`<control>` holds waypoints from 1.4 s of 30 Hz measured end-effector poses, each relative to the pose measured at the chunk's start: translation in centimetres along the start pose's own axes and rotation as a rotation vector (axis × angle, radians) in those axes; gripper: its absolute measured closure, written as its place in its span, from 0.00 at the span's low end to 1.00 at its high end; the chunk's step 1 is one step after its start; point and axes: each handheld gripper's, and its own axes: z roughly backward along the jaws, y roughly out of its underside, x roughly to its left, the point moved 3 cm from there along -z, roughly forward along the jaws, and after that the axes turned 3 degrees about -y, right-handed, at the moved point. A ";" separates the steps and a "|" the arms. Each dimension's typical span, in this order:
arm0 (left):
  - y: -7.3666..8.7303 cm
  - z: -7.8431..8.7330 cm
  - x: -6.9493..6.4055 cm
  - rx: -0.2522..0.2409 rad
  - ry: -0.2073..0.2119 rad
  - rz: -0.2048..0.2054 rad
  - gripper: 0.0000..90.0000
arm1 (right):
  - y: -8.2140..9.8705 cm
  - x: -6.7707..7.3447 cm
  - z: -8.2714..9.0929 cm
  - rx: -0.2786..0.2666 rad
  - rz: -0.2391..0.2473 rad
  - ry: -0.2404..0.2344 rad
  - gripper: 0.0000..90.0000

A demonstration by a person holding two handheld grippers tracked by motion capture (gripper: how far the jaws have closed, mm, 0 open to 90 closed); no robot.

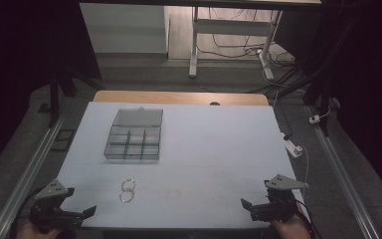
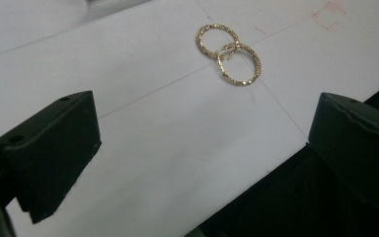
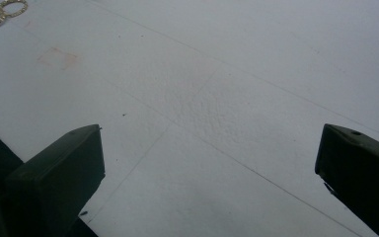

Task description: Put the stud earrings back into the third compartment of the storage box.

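Your left gripper [image 2: 202, 163]: matte black block jaws wide apart, nothing between; your right gripper [image 3: 209, 173] likewise. Two gold hoop earrings [image 2: 228, 54], beaded texture, overlapping, flat on white table [image 1: 209, 144] ahead of left jaws, near front edge; clear compartment box [image 1: 133, 135] beyond

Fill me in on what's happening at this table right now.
A person holds a gripper in each hand at the near edge of a white table. The left gripper and right gripper both have their jaws open and hold nothing. Two gold hoop earrings lie overlapping on the table just ahead of the left gripper, untouched. Farther back sits a clear compartment box with its lid open.
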 end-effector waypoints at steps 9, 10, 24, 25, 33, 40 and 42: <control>-0.1 -0.1 -0.1 0.007 0.026 -0.010 0.00 | 0.0 -0.3 0.0 -0.001 -0.034 -0.042 0.00; -0.1 -0.1 -0.1 0.007 0.027 -0.012 0.00 | 0.0 -0.3 0.0 0.001 -0.033 -0.042 0.00; -0.1 -0.3 0.0 0.027 0.037 0.000 0.00 | 0.0 -0.2 -0.2 0.025 -0.021 -0.045 0.00; -0.2 -0.3 0.0 0.027 0.036 -0.001 0.00 | 0.0 -0.2 -0.3 0.027 -0.021 -0.047 0.00; -0.4 -0.2 0.0 0.032 0.049 0.007 0.00 | 0.0 -0.2 -0.3 0.037 -0.020 -0.050 0.00; -0.4 -0.2 -0.1 0.022 0.055 0.005 0.00 | 0.0 -0.1 -0.4 0.041 -0.017 -0.052 0.00; -0.5 -0.2 -0.1 0.014 0.067 0.004 0.00 | 0.0 -0.2 -0.4 0.040 -0.016 -0.052 0.00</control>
